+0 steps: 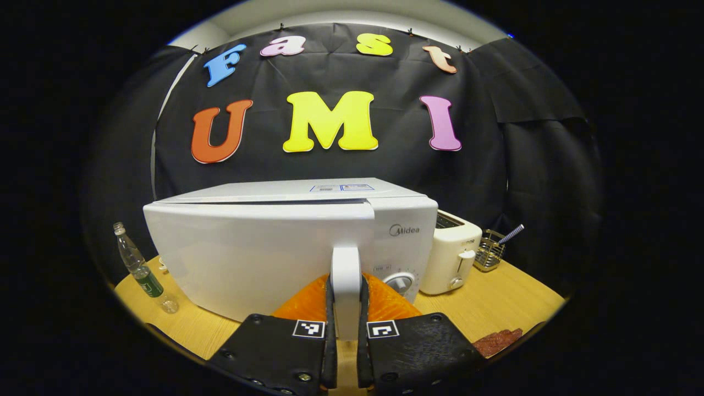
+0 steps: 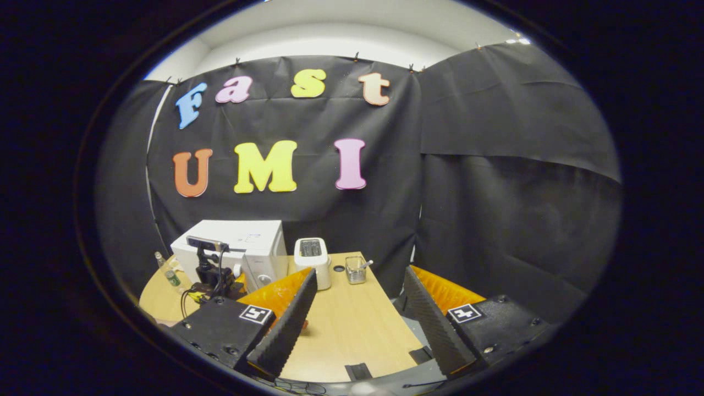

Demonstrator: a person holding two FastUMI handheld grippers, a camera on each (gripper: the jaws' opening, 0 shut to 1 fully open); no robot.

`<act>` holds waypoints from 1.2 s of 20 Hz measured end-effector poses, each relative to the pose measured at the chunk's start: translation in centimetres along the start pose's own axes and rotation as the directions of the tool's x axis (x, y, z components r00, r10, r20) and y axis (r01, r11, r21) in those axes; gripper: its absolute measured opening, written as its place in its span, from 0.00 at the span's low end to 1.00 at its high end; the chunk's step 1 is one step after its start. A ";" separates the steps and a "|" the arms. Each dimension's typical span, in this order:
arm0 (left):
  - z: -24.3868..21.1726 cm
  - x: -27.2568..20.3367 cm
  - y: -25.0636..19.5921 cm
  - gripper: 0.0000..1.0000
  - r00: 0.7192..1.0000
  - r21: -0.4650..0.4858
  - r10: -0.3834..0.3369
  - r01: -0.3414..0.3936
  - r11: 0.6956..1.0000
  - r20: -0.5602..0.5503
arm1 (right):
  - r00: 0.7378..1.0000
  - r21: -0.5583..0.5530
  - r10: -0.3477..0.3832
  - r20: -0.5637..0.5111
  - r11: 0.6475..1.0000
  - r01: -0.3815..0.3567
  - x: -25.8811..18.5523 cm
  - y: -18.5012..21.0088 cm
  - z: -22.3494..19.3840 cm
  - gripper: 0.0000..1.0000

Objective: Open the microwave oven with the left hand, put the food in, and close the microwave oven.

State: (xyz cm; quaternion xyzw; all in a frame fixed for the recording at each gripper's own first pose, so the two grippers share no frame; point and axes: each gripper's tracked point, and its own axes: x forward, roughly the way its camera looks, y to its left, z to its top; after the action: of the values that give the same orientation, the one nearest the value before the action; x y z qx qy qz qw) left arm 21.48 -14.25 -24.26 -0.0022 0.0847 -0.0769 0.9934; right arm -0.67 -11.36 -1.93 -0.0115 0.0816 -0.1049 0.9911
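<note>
White microwave oven (image 1: 286, 247) handle (image 1: 346, 286) sits clamped between the left gripper (image 1: 346, 335) fingers; food (image 1: 498, 341) lies at four o'clock on the wooden table (image 2: 352, 324). Right gripper (image 2: 357, 330) hangs wide open above it.

Glossy white plastic microwave oven (image 1: 264, 247), matt pale wood table (image 1: 495, 297).

The left gripper (image 1: 346, 335) has its two black fingers (image 1: 329, 330) drawn close together, pressing from both sides on the white door handle (image 1: 346, 286) of the microwave oven (image 1: 286, 247). The right gripper (image 2: 360, 319) is raised above the tabletop (image 2: 352, 330), with its ribbed fingers (image 2: 286, 324) spread wide apart and nothing between them.
</note>
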 end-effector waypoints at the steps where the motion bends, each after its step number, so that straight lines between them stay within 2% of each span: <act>1: -0.3 -1.0 0.3 0.14 1.000 0.015 -0.001 0.001 1.000 0.004 | 1.000 -0.012 0.031 0.002 0.999 -0.031 0.4 1.0 0.1 0.92; 4: -1.5 -4.8 1.5 0.14 0.999 0.018 -0.007 0.007 1.000 -0.039 | 0.991 -0.033 0.131 0.002 0.991 -0.131 1.7 3.9 0.4 0.92; 5: -1.5 -6.1 2.0 0.14 0.999 0.027 -0.001 0.003 1.000 -0.048 | 0.985 -0.035 0.170 0.005 0.985 -0.170 2.2 5.1 0.4 1.00; 7: -2.0 -8.5 3.4 0.13 0.997 0.040 0.025 -0.022 0.999 -0.071 | 0.971 -0.039 0.239 0.009 0.970 -0.239 3.0 7.1 0.4 1.00; 10: -2.8 -12.0 5.7 0.15 0.991 0.049 0.087 -0.083 0.995 -0.102 | 0.940 -0.024 0.341 0.004 0.940 -0.340 3.5 10.0 0.0 1.00; 14: -3.1 -14.7 8.4 0.21 0.972 0.096 0.197 -0.186 0.978 -0.126 | 0.909 -0.003 0.416 -0.023 0.909 -0.416 3.8 11.4 -1.2 1.00; 15: -3.0 -15.2 8.9 0.27 0.966 0.097 0.224 -0.212 0.972 -0.131 | 0.906 -0.002 0.423 -0.026 0.906 -0.423 3.8 11.4 -1.5 0.92; 17: -3.1 -15.8 10.4 0.36 0.952 0.093 0.273 -0.262 0.961 -0.138 | 0.900 0.005 0.434 -0.036 0.901 -0.434 3.9 11.5 -1.7 0.92; 18: -3.1 -16.1 10.7 0.53 0.949 0.086 0.280 -0.270 0.959 -0.142 | 0.898 0.009 0.438 -0.033 0.899 -0.438 3.8 11.5 -1.6 0.92; 19: -3.2 -16.0 11.1 0.63 0.947 0.083 0.288 -0.278 0.957 -0.145 | 0.897 0.009 0.440 -0.030 0.898 -0.440 3.8 11.5 -1.4 0.92; 20: -3.1 -16.0 11.4 0.84 0.947 0.079 0.287 -0.278 0.957 -0.147 | 0.898 0.005 0.439 -0.029 0.898 -0.439 3.7 11.4 -1.4 1.00; 21: -3.1 -15.9 11.4 0.98 0.949 0.072 0.278 -0.270 0.960 -0.152 | 0.898 0.001 0.439 -0.025 0.898 -0.439 3.6 11.4 -1.4 1.00; 22: -3.2 -16.1 11.4 0.95 0.948 0.067 0.276 -0.269 0.961 -0.157 | 0.898 -0.003 0.439 -0.021 0.898 -0.439 3.4 11.4 -1.3 1.00; 24: -3.0 -16.7 11.7 0.95 0.947 0.088 0.286 -0.275 0.957 -0.145 | 0.901 -0.009 0.433 -0.021 0.901 -0.434 3.1 11.2 -1.4 1.00</act>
State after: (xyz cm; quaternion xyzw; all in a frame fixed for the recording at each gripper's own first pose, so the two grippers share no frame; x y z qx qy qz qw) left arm 6.47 -0.07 -24.62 0.0492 0.1592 0.0625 0.9840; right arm 4.39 -1.08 -4.26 0.0011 0.0918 0.1185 0.9887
